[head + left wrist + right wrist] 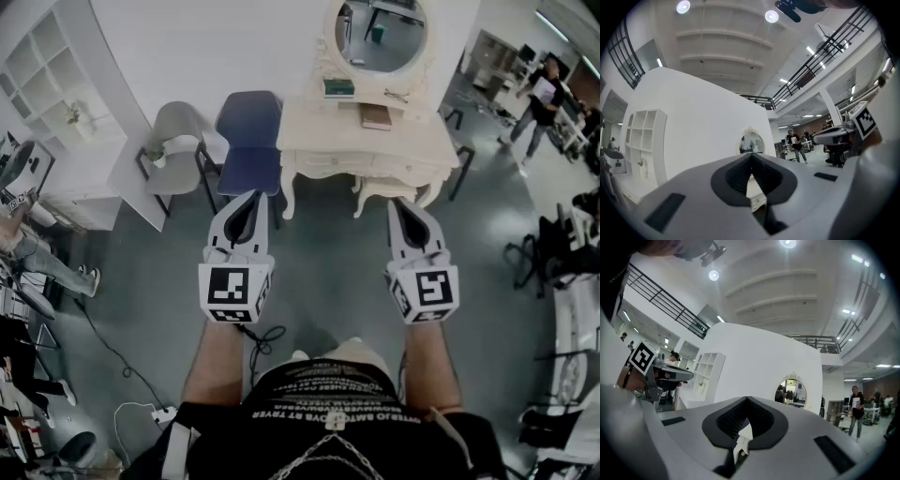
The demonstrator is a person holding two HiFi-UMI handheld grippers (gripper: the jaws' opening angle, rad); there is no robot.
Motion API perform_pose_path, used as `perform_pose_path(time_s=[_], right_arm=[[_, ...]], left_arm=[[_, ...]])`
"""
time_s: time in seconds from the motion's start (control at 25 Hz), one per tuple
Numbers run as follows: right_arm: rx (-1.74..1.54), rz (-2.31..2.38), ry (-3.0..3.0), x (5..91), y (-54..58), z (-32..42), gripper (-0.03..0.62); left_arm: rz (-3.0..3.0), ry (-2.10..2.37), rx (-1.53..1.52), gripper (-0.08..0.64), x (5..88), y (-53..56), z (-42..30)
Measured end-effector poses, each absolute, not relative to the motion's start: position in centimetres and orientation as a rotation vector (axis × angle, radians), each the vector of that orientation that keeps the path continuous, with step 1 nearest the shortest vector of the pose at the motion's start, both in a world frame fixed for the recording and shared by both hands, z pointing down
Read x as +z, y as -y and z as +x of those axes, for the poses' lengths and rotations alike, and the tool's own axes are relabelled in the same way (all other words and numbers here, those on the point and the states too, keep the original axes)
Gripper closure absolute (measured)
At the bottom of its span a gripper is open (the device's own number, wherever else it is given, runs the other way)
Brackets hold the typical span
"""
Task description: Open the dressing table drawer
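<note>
So right now both tools are hanging level in front of the person, well short of the dressing table (370,141). The left tool (249,199) and the right tool (406,204) are both sitting with jaws pressed together and nothing between them. The drawer (325,166) is sitting closed in the dressing table's front apron, just under the worktop (309,122) and below the mirror (380,36). I can't make out a knob or pull from this far back. My take: the person is going to need to step in close first, pick one tool, and spread its jaws before reaching the front of the dressing table. Then it's about pinching the pull squarely and drawing straight out from the dressing table. I'd be watching the stool (384,190) tucked under it and the blue chair (248,141) at its left side, so nothing snags.
</note>
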State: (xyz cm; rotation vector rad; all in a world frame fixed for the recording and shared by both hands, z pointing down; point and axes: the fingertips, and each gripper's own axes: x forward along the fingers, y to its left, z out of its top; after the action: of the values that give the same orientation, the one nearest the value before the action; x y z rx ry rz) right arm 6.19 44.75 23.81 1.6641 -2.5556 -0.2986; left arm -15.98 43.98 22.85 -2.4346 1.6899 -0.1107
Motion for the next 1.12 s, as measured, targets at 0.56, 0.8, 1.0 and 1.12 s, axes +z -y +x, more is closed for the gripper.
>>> perform_pose_path(time_s=[0.56, 0.8, 1.0, 1.12], right_arm=[[-0.328, 1.634, 2.549, 23.9, -43.5, 5.2, 0.589], [-0.315, 1.620, 2.563, 24.6, -39.8, 5.8, 0.589], [-0.306, 1.602, 2.595, 24.9, -35.7, 6.0, 0.589], [-0.296, 1.582, 2.597, 25.8, -33.4, 6.0, 0.589]], left_arm=[[-2.476, -1.673, -0.121, 0.557, 24.1, -42.1, -16.1], [-2.472, -1.677, -0.151, 0.557, 24.9, -38.7, -15.0], [-2.466, -1.663, -0.160, 0.557, 24.8, -34.9, -13.6], [-2.465, -1.672, -0.168, 0.557, 25.4, -32.7, -13.2]])
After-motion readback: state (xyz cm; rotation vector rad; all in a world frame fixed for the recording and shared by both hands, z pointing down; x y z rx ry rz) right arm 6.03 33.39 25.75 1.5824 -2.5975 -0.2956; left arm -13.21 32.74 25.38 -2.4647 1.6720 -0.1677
